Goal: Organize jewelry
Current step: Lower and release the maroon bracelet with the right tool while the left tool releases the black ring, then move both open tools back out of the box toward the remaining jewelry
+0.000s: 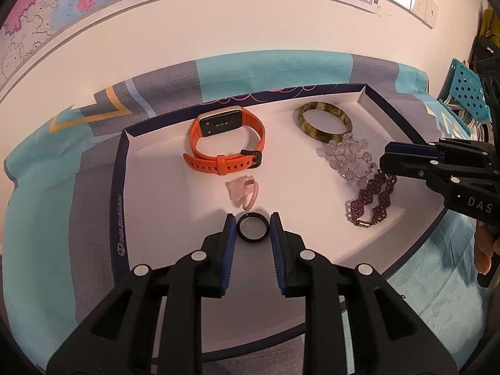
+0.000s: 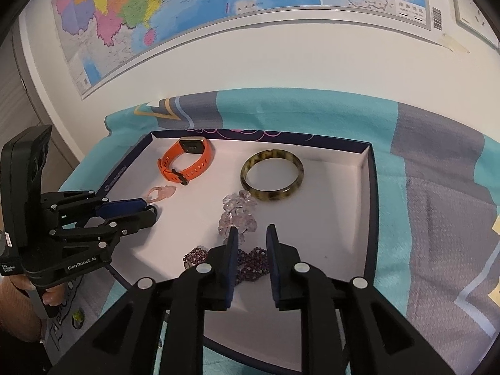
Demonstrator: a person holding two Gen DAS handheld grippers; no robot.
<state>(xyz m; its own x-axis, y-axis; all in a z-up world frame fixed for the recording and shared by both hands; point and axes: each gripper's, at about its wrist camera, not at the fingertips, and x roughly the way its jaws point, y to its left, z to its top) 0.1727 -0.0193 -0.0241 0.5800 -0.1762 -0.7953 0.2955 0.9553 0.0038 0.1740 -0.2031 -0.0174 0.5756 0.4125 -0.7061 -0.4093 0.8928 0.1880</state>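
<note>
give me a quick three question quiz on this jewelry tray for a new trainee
1. True or false: the black ring lies between the left gripper fingers.
2. Which piece touches the clear crystal bracelet at the far side? A) orange watch B) tortoiseshell bangle C) pink ring
3. Fill in: the right gripper hovers over the ____ beaded bracelet.

Key: 1 true; 2 B; 3 purple.

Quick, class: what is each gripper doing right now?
Left gripper: open, fingers either side of the black ring.
Right gripper: open, above the purple bracelet.
</note>
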